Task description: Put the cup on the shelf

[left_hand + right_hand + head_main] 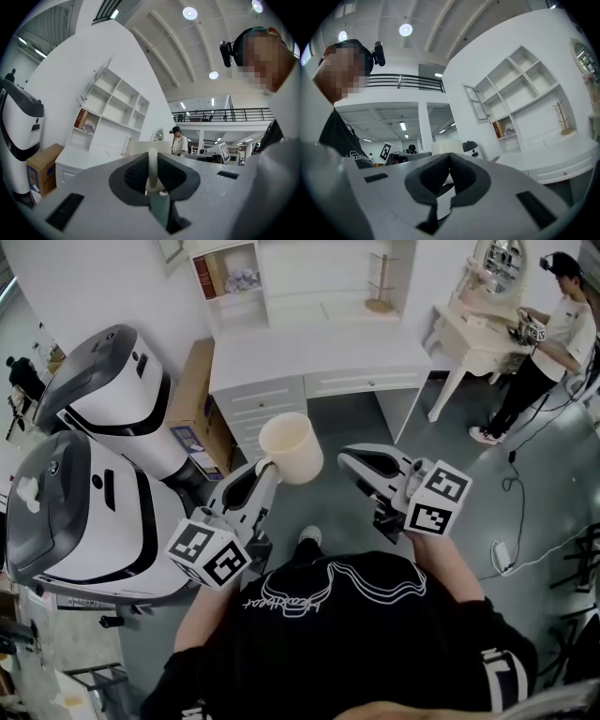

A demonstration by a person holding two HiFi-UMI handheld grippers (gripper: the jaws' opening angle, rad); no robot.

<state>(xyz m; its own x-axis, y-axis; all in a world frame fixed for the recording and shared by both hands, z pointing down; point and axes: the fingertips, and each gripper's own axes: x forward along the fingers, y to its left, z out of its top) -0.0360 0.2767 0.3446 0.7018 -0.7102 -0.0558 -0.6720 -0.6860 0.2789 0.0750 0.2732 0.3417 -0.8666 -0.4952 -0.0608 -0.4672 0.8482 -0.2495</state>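
Observation:
A cream cup point(292, 447) hangs in the air in front of me, mouth up, held by its handle point(152, 165). My left gripper point(264, 469) is shut on that thin handle, and in the left gripper view the cup body point(151, 146) shows just past the jaws. My right gripper point(346, 458) floats beside the cup, shut with nothing between its pads point(440, 171). The white shelf point(234, 277) stands over a white desk point(319, 351) ahead; the same shelf point(115, 101) shows in the left gripper view, and the shelf point(520, 86) in the right gripper view too.
Two large white-and-black machines point(89, 507) stand at my left, with a cardboard box point(191, 395) by the desk. A wooden mug tree point(380, 285) sits on the desk. A person point(548, 338) stands by a dressing table point(473, 334) at the right. Cables point(525, 554) lie on the floor.

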